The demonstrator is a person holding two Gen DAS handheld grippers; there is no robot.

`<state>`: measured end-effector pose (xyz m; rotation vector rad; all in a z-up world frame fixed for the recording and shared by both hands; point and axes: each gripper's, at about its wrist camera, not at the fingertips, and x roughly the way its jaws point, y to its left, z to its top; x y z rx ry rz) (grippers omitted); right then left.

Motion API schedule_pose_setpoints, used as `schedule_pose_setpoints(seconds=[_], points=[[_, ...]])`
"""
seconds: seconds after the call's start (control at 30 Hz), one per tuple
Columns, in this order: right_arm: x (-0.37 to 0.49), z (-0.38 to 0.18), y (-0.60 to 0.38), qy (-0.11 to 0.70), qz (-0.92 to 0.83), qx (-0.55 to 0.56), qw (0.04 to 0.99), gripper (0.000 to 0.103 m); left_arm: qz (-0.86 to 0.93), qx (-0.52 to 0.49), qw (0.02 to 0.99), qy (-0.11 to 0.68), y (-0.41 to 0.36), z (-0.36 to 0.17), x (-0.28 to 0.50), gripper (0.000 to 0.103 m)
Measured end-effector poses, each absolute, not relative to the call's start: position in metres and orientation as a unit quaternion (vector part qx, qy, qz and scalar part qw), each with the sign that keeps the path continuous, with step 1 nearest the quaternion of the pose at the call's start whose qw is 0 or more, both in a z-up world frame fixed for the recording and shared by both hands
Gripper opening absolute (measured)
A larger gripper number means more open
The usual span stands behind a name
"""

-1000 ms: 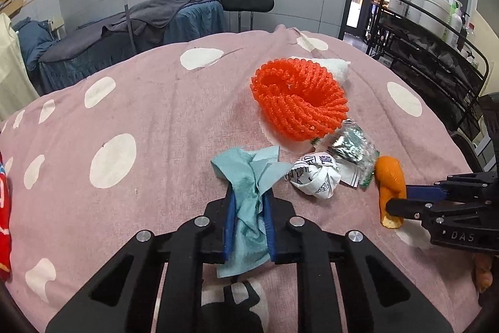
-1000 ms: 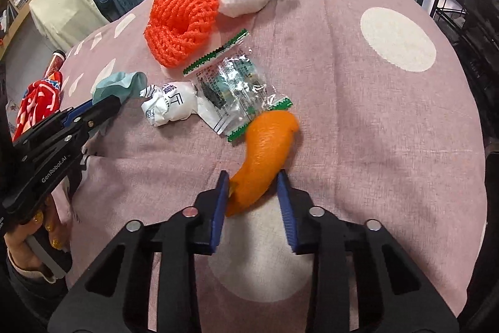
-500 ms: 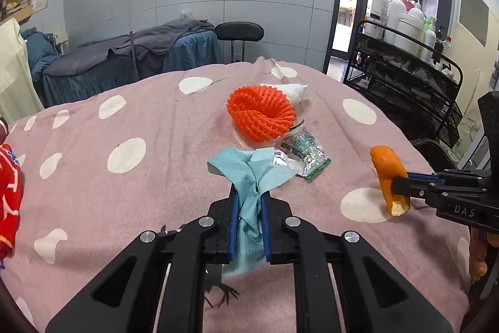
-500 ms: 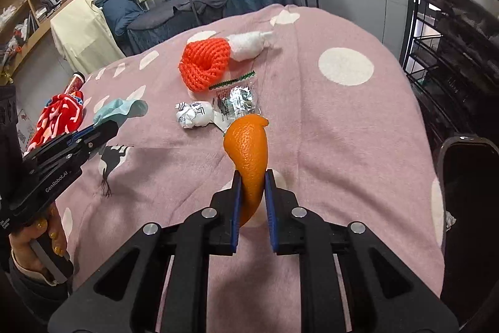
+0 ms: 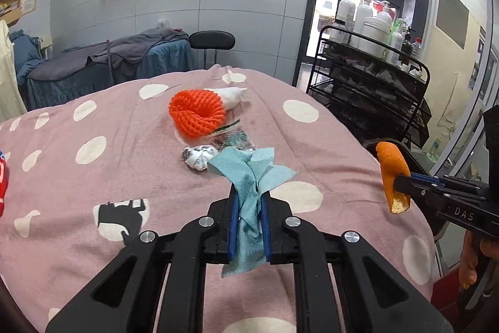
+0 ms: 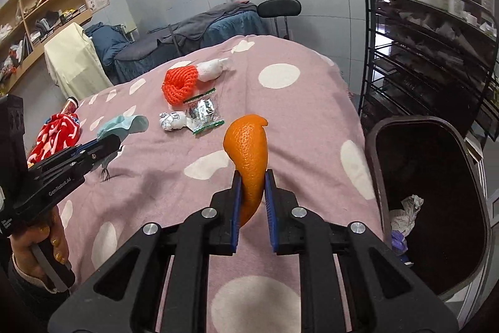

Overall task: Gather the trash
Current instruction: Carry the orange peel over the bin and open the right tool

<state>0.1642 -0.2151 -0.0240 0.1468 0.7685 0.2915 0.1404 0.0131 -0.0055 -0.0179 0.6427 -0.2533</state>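
Observation:
My left gripper (image 5: 248, 202) is shut on a crumpled teal paper towel (image 5: 251, 173) and holds it above the pink dotted bedcover (image 5: 109, 120). My right gripper (image 6: 252, 186) is shut on an orange peel (image 6: 249, 149), lifted near the bed's right edge; the peel also shows in the left wrist view (image 5: 391, 173). On the bed lie an orange foam net (image 6: 179, 81), a white foam net (image 6: 210, 69), a crumpled white wrapper (image 6: 171, 120) and a clear snack packet (image 6: 204, 111). A dark trash bin (image 6: 436, 192) stands open at the right with paper inside.
A black wire rack (image 6: 430, 52) with bottles stands beyond the bin. A red patterned packet (image 6: 56, 136) lies at the bed's left side. A massage bed (image 5: 103, 64) and a black stool (image 5: 212, 41) stand behind.
Both grippers have risen and pulled back from the bed with their pieces held. The right gripper has swung toward the right, so the trash bin has come into view.

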Motion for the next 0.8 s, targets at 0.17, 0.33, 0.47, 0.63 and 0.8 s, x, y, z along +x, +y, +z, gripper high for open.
schedule_pose_setpoints(seconds=[0.17,0.33,0.47,0.63,0.8], points=[[0.149,-0.023,-0.251,0.363,0.109,0.093,0.921,0.016,-0.162,-0.002,0.938,0.308,-0.022,-0.002,0.136,0.013],[0.138,-0.026,-0.288,0.357,0.072,0.108,0.925,0.016,-0.203,0.005,0.931,0.304,-0.058,-0.002,0.132,0.013],[0.135,-0.032,-0.309,0.359,0.046,0.114,0.925,0.016,-0.228,0.017,0.925,0.302,-0.085,-0.003,0.131,0.013],[0.137,-0.045,-0.340,0.366,0.009,0.122,0.922,0.016,-0.254,0.028,0.919,0.301,-0.108,-0.003,0.131,0.013],[0.144,-0.062,-0.366,0.380,-0.025,0.130,0.915,0.016,-0.273,0.035,0.912,0.304,-0.125,-0.005,0.131,0.013]])
